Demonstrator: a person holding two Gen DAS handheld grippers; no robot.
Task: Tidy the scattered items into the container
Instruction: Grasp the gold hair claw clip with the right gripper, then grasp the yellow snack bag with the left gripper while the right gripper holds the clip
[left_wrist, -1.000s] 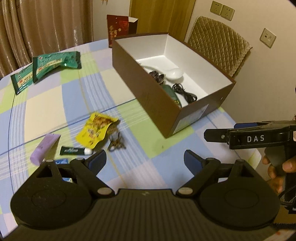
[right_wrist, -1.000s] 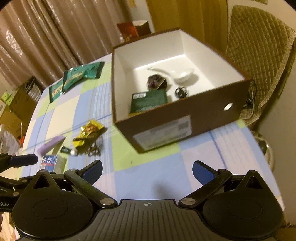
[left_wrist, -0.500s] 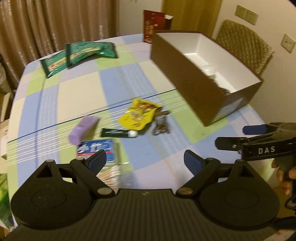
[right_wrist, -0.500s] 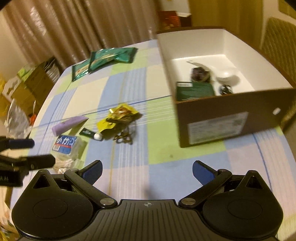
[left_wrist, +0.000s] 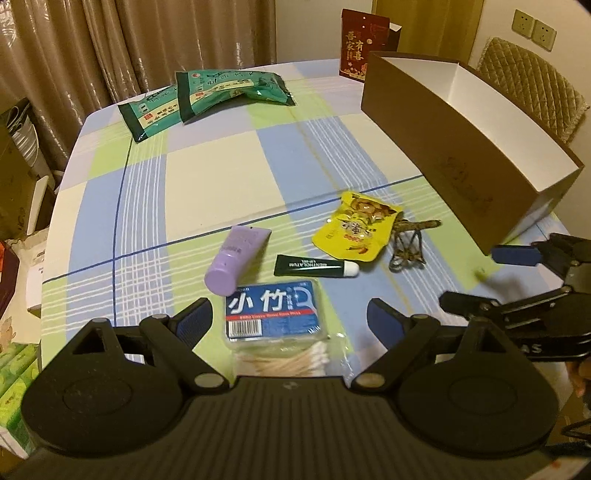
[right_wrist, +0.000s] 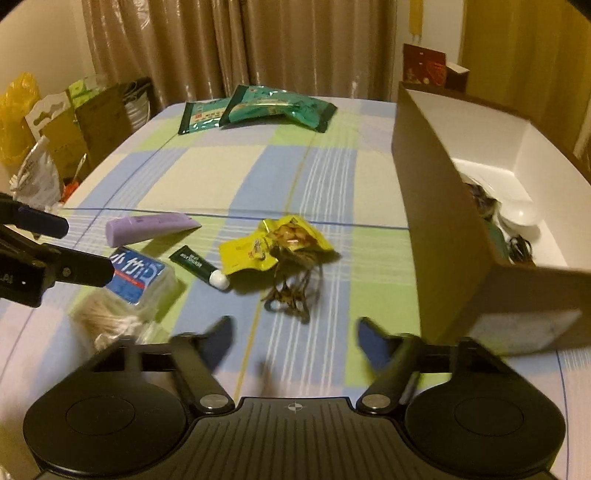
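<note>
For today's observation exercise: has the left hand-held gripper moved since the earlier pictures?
Yes. The left hand-held gripper has swung left, away from the brown box, and now sits above the blue floss-pick box, its jaws open and empty.

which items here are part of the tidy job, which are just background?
Job:
- brown box (container)
- purple tube
- dark lip gel tube
- yellow snack packet
- brown cord bundle
- blue-label cotton swab pack
- two green packets, probably

Background:
- red gift box
- quilted chair
- curtains
</note>
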